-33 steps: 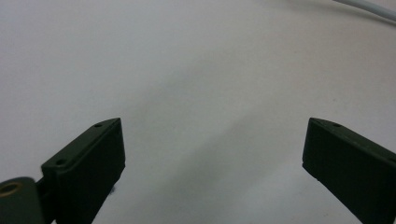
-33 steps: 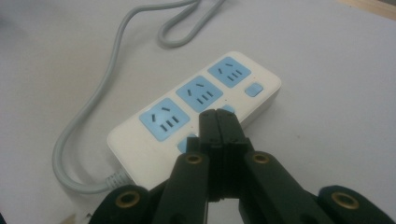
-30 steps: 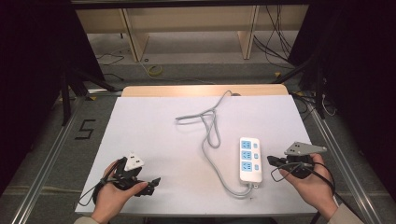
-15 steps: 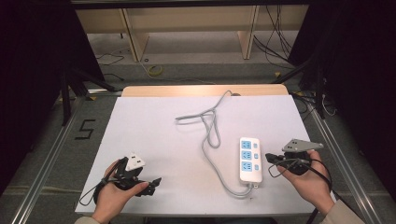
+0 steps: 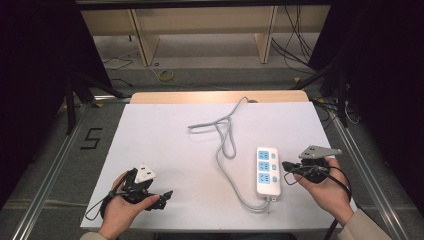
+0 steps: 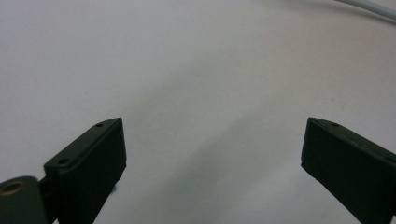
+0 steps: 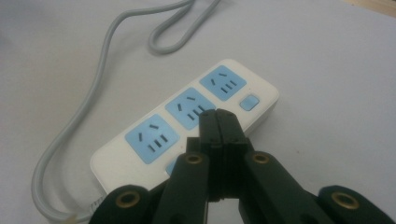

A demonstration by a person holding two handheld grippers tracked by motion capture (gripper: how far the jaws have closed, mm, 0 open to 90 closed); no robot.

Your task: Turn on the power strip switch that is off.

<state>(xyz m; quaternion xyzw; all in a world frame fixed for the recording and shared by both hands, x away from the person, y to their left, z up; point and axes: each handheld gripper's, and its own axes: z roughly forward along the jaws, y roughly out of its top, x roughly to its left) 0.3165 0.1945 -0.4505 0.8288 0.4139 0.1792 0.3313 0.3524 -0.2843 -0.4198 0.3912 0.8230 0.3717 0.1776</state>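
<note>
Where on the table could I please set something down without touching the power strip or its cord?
The widest bare patch of the table lies left of the cord, above the left gripper. Another strip runs along the far right edge, beyond the power strip. It is crowded near the right gripper, beside the power strip.

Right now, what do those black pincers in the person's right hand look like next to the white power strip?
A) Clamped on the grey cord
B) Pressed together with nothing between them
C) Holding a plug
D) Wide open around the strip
B: in the right gripper view the right gripper has its two black jaws pressed flat against each other with nothing between them, in front of the power strip, whose grey cord lies loose on the table.
</note>
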